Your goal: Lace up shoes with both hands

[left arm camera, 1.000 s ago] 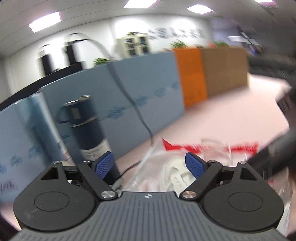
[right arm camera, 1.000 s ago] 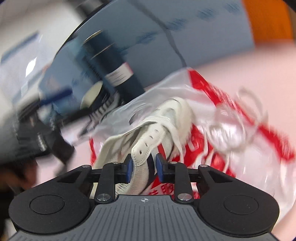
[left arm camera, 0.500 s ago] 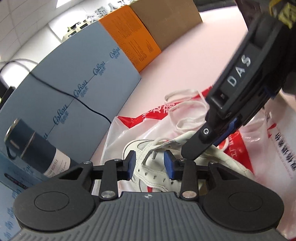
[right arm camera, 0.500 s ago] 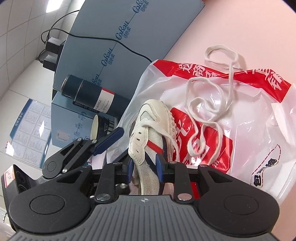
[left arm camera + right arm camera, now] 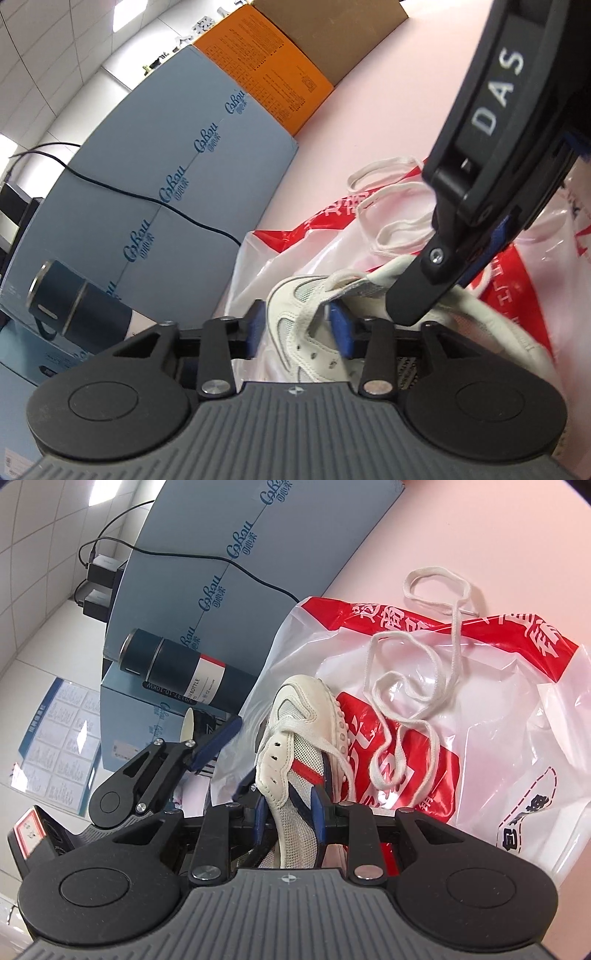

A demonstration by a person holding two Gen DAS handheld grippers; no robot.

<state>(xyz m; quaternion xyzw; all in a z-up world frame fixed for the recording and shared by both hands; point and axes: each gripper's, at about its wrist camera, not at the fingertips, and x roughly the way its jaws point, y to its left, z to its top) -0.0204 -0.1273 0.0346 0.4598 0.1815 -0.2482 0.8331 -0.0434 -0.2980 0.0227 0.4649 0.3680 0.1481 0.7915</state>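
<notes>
Since a second ago both views have rolled from blur to sharp, and the left tool point(image 5: 297, 329) has dropped from facing the partition to straddling the shoe point(image 5: 295, 760). White sneaker, red and navy stripe, lies on a red-and-white plastic bag point(image 5: 517, 709) on the pink surface point(image 5: 480, 528). Right tool point(image 5: 288, 814) is pinching the shoe's rear upper, blue pads pressed against both sides. Left tool's jaws are opening, toe end of the shoe point(image 5: 306, 332) between them; right pad looks to touch the lace flap, left pad stands just off the toe. Left view alone shows the right tool point(image 5: 476, 266) from outside, a black body marked DAS coming down over the shoe, and an orange box point(image 5: 266, 70) against the far partition. Right view alone shows the lace point(image 5: 417, 686) whole: threaded through the lowest eyelets, the rest looping loose across the bag and onto the surface. It also shows the left tool point(image 5: 236, 753) from the side, by the toe. Behind the bag: a dark blue bottle point(image 5: 177, 672), blue-grey boxes point(image 5: 229, 535), a black cable point(image 5: 207, 557).
</notes>
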